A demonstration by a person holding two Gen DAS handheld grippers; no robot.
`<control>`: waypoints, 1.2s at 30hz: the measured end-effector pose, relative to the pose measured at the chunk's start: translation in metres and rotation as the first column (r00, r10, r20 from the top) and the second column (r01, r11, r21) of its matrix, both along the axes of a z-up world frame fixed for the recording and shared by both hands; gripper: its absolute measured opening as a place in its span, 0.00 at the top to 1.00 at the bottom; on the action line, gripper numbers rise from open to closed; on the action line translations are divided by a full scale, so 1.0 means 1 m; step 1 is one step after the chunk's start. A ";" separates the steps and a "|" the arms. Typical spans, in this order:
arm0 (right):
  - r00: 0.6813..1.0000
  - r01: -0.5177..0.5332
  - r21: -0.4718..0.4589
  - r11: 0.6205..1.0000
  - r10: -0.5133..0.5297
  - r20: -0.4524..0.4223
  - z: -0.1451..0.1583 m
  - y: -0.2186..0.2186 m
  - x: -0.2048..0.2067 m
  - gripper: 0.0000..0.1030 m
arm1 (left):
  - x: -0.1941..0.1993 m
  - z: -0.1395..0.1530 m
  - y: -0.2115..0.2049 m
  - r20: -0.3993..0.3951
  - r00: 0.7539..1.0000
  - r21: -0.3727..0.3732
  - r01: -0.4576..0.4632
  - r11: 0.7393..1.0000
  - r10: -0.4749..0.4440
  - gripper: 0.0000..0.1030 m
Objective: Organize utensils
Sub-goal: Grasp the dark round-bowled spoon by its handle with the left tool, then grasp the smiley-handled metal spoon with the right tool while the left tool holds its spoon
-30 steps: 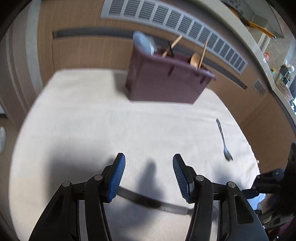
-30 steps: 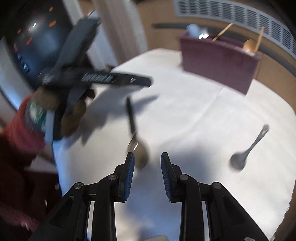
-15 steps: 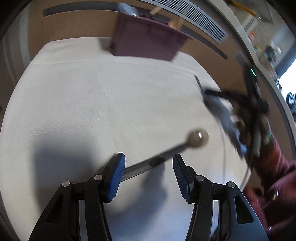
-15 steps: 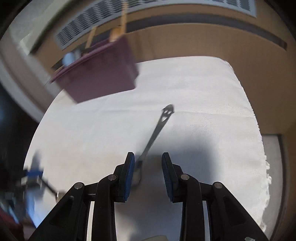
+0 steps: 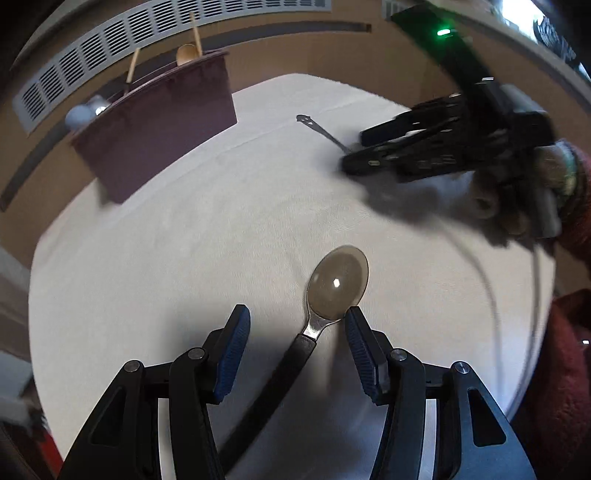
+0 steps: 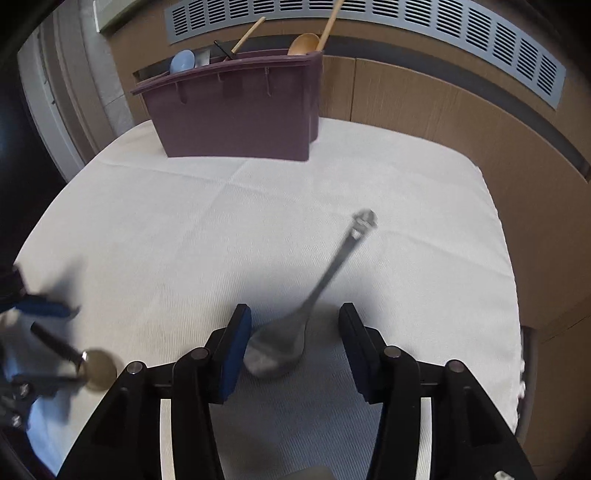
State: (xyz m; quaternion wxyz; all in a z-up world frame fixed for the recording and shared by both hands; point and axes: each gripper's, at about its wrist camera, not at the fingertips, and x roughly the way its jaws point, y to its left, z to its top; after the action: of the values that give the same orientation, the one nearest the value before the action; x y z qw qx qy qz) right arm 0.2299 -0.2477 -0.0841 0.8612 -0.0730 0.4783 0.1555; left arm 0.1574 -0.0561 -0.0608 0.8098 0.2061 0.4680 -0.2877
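A black-handled spoon [image 5: 338, 284] lies on the white cloth; its neck and handle run between the fingers of my open left gripper [image 5: 295, 325]. A silver spoon [image 6: 314, 299] lies on the cloth with its bowl between the fingers of my open right gripper [image 6: 293, 325]; its handle end shows in the left wrist view [image 5: 314, 125]. The right gripper's body [image 5: 443, 144] shows in the left wrist view. A purple utensil caddy [image 6: 240, 110] stands at the far edge and holds wooden spoons [image 6: 306, 40] and a blue utensil [image 6: 183, 61].
The white cloth [image 6: 184, 240] covers the table; its right edge [image 6: 509, 277] drops off beside a wooden wall panel. A grey vent grille [image 6: 406, 14] runs above the caddy. The person's red sleeve [image 5: 565, 350] is at the right in the left wrist view.
Both grippers have come down over their spoons. The right gripper's jaws have opened wider around the silver spoon's bowl. The left gripper has swung along the black-handled spoon toward its neck.
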 end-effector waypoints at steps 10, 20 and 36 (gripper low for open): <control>1.000 0.006 0.094 0.996 -0.004 -0.012 -0.001 -0.008 -0.013 0.30 | 0.068 -0.002 0.051 -0.039 0.931 -0.078 -0.365 0.928 0.363 0.47; 0.999 -0.029 0.004 1.000 0.029 -0.017 -0.006 0.014 -0.018 0.16 | 0.080 0.006 0.043 -0.074 0.939 -0.130 -0.344 0.930 0.337 0.48; 0.998 0.065 0.029 0.997 -0.066 0.015 0.002 -0.005 -0.028 0.48 | 0.084 -0.003 0.036 -0.060 0.908 -0.148 -0.418 0.896 0.414 0.66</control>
State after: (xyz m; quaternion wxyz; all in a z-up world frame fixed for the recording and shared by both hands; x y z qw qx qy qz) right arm 0.2014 -0.2531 -0.0818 0.8707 -0.0465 0.4711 0.1333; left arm 0.2415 -0.0204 -0.0639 0.8599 0.0328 0.4879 -0.1467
